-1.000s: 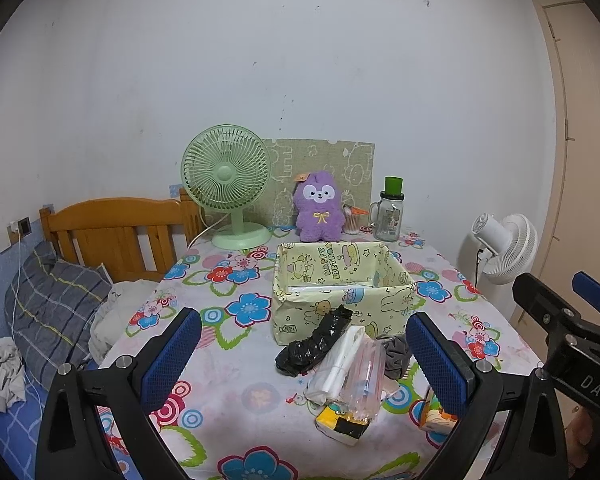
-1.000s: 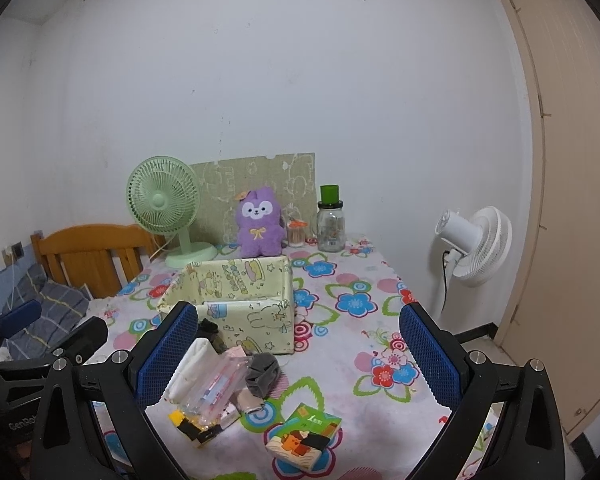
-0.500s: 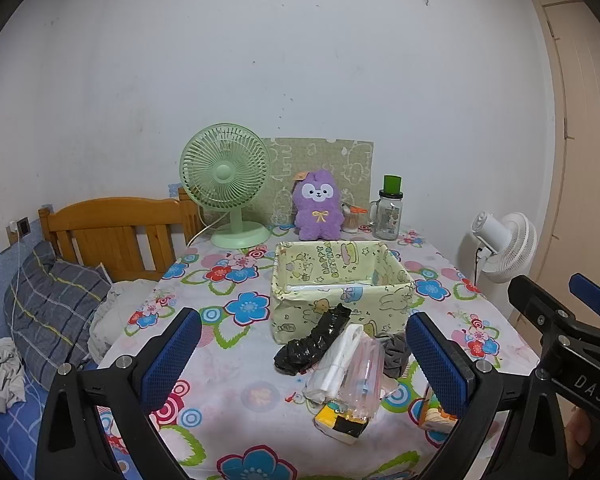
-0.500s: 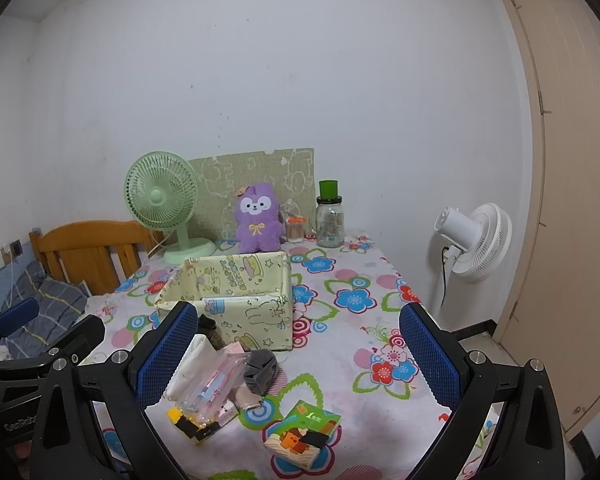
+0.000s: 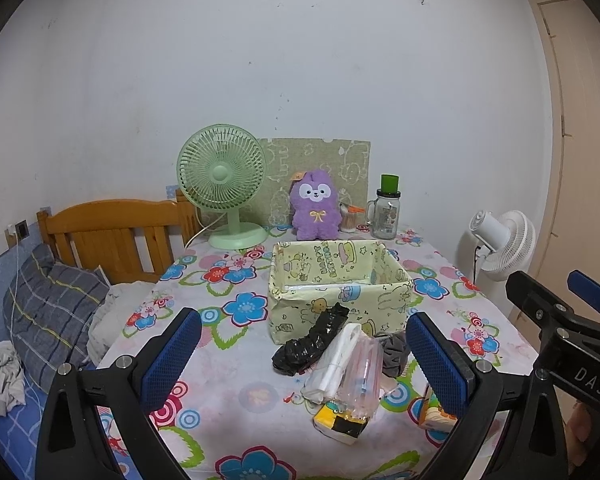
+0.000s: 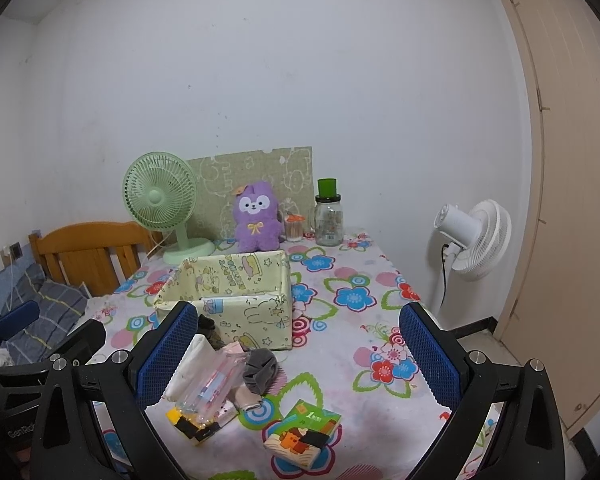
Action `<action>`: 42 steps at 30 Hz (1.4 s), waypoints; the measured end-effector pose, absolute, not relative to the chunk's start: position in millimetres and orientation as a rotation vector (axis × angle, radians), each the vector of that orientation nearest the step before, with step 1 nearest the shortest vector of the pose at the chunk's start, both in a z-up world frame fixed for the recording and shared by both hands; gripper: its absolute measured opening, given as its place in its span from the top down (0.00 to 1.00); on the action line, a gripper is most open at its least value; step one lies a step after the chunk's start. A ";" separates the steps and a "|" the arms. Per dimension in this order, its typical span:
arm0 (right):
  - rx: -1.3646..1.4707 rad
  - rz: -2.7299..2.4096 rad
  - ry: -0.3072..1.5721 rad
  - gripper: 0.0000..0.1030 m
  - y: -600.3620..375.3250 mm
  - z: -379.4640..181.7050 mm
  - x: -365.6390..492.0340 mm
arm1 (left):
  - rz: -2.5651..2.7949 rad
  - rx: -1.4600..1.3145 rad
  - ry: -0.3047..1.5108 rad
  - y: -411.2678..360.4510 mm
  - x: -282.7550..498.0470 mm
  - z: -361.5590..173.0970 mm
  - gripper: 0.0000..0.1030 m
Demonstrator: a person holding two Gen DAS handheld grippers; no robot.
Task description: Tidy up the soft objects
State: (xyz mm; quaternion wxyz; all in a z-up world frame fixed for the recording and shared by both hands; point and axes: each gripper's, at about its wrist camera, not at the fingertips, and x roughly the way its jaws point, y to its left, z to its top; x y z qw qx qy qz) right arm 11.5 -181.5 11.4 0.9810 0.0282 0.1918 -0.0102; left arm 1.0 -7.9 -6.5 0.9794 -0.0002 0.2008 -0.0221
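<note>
A pale yellow fabric storage box (image 5: 340, 296) (image 6: 235, 300) stands mid-table. In front of it lies a heap: a black crumpled bag (image 5: 310, 342), a white folded plastic bag (image 5: 334, 360) (image 6: 187, 364), a clear pouch (image 5: 360, 378) (image 6: 209, 384), a grey scrunchie (image 5: 394, 354) (image 6: 259, 366) and a yellow-black tissue pack (image 5: 340, 424) (image 6: 189, 424). A purple plush toy (image 5: 315, 206) (image 6: 257, 218) sits at the back. My left gripper (image 5: 304, 364) and right gripper (image 6: 297, 364) both hover open above the near edge, holding nothing.
The flowered table (image 5: 227, 360) also carries a green desk fan (image 5: 223, 184), a glass jar with green lid (image 5: 388, 212) and a printed card box (image 6: 302, 434). A wooden headboard (image 5: 107, 232) and bedding stand left, a white floor fan (image 6: 474, 236) and door right.
Both grippers have drifted slightly; the table scene has shifted a little in both views. Nothing was taken hold of or moved on the table.
</note>
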 end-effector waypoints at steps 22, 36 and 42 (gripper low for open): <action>0.068 -0.013 0.432 0.05 -181.9 -5.6 29.0 | -0.074 -0.018 0.471 -10.9 16.6 -29.0 0.07; 0.048 0.031 0.481 0.08 -182.0 -47.3 47.5 | -0.151 -0.010 0.516 -17.5 29.7 -64.5 0.07; 0.028 0.046 0.481 0.09 -181.0 -59.2 50.0 | -0.172 -0.008 0.541 -20.4 34.6 -78.8 0.07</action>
